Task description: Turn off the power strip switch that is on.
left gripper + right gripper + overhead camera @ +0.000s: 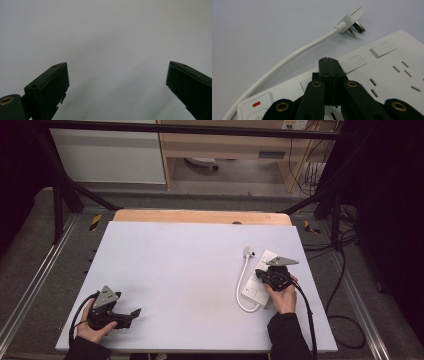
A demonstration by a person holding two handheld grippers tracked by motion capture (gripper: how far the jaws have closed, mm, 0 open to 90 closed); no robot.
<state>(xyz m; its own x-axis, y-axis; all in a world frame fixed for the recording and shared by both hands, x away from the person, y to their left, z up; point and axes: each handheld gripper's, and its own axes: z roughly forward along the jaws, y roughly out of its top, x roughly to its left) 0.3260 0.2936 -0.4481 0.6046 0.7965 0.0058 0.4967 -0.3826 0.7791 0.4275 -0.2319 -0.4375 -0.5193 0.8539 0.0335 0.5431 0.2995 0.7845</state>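
A white power strip [261, 279] lies flat on the right side of the pale counter [180, 280], angled with one end toward the far right corner. Its white cable [242, 285] loops out from the near end, runs along the strip's left side and ends in a plug [352, 21] lying on the counter just past the far end. The right tongs [328, 60] are pressed fully together with nothing between them, their tips over the row of rocker switches [352, 63] on the strip's top face; whether they touch a switch cannot be told. The left tongs [131, 313] rest well apart at the near left corner, spread wide over bare counter.
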